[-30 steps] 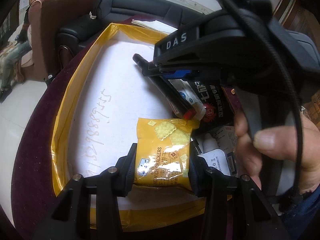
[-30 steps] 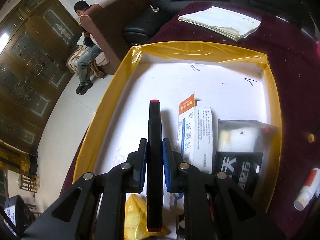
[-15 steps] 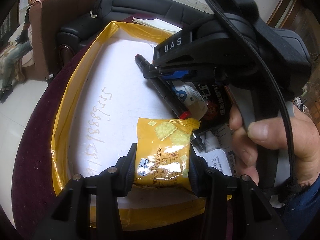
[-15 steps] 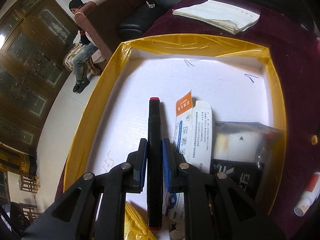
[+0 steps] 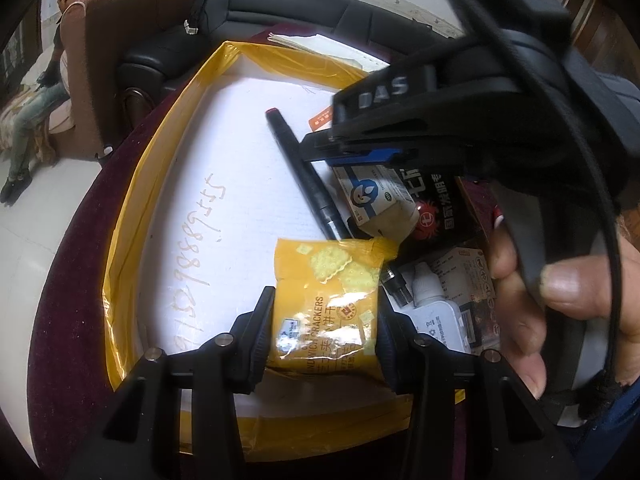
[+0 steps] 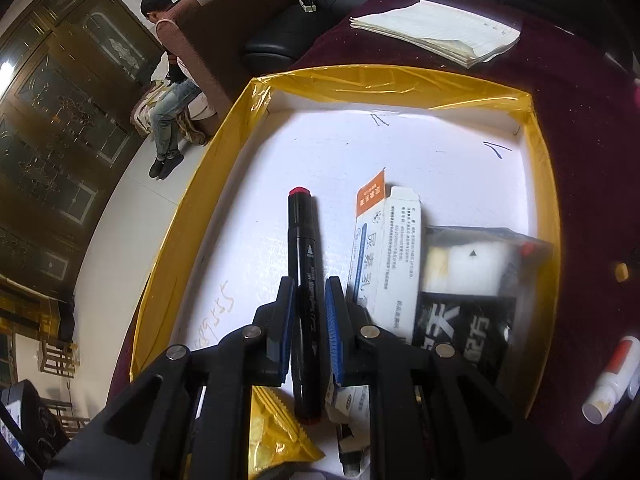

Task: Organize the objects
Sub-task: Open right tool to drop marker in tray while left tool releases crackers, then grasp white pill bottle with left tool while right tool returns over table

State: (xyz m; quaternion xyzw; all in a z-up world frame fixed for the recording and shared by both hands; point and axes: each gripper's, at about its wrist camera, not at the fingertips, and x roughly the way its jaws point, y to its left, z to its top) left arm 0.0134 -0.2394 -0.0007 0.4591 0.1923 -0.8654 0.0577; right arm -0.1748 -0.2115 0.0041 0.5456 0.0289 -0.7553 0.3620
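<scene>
My left gripper (image 5: 324, 304) is shut on a yellow cracker packet (image 5: 328, 280), held over the near end of a white box with a yellow rim (image 5: 132, 216). My right gripper (image 6: 310, 284) is shut on a black marker (image 6: 300, 232) with a red cap end, pointing along the box floor. In the left wrist view the right gripper (image 5: 316, 148) grips the marker (image 5: 308, 184) mid-length, just beyond the packet. A hand (image 5: 560, 288) holds that gripper. The packet's corner (image 6: 272, 432) shows below the right fingers.
Inside the box's right side lie a white medicine carton (image 6: 388, 248), a clear bag (image 6: 472, 256), a black packet (image 6: 460, 328) and a white dropper bottle (image 5: 432, 300). On the maroon cloth are papers (image 6: 432, 32) and a small bottle (image 6: 608, 380). A person (image 6: 172, 92) sits far left.
The marker's near red end, seen above the cracker packet before, is now hidden behind the packet's top edge. Both grips are unchanged.
</scene>
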